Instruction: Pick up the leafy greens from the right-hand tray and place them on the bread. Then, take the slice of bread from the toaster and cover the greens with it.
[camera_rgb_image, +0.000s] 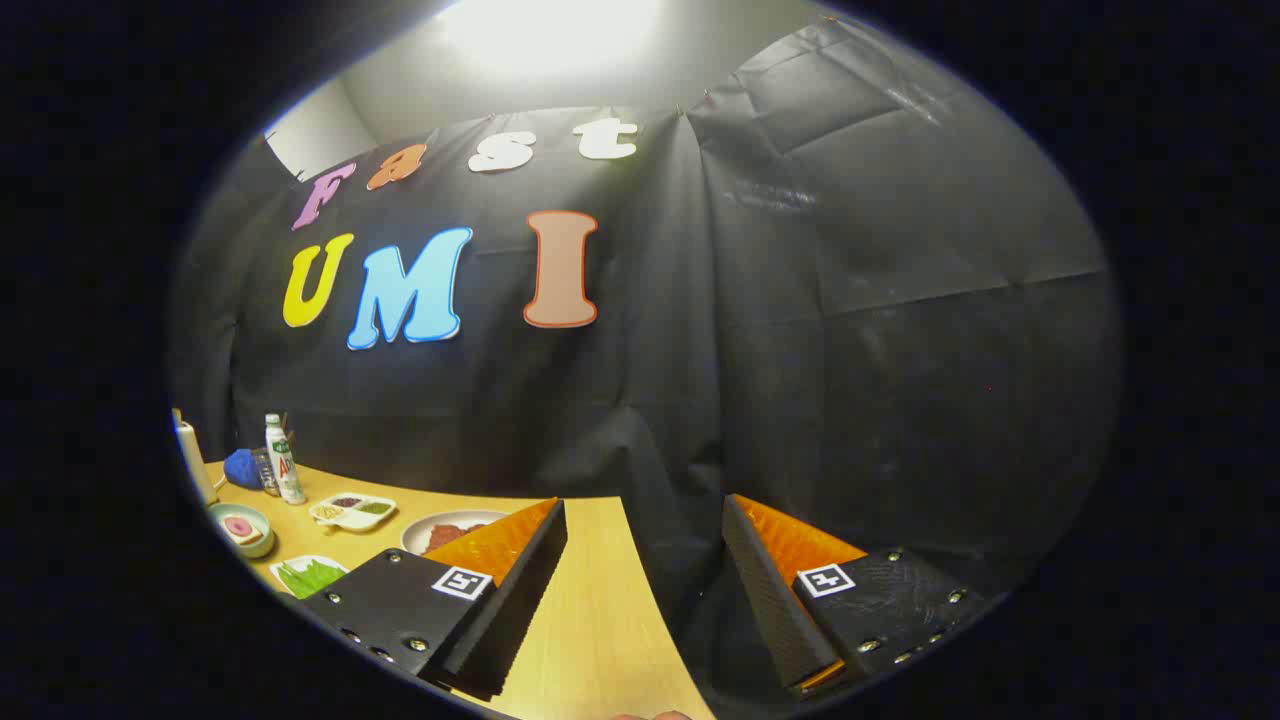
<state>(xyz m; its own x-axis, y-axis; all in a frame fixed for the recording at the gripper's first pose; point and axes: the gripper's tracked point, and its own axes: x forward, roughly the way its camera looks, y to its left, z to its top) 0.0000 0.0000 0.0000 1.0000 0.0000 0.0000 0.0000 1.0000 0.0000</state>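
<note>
The gripper (645, 590) is held high and tilted, well apart from the food, with its two fingers spread wide and nothing between them. Between the fingers only the bare pale wooden table top (600, 610) and the booth's black cloth wall are seen.

The flat green leafy greens (310, 576) lie on a small white tray (285, 566), off to the left of the left finger and low beside it, not ahead of the gripper. This is the relation on which the next move is judged to depend: the gripper must be turned to the left and lowered before the fingers can be brought around the leaves. The long axis of the greens seems to run across the tray, slanted from the near side toward the far side, but which end points where cannot be told with certainty.

Beyond the tray a white round plate with reddish-brown slices (447, 530) is partly hidden by the left finger. The pickup is judged as not yet begun.
</note>
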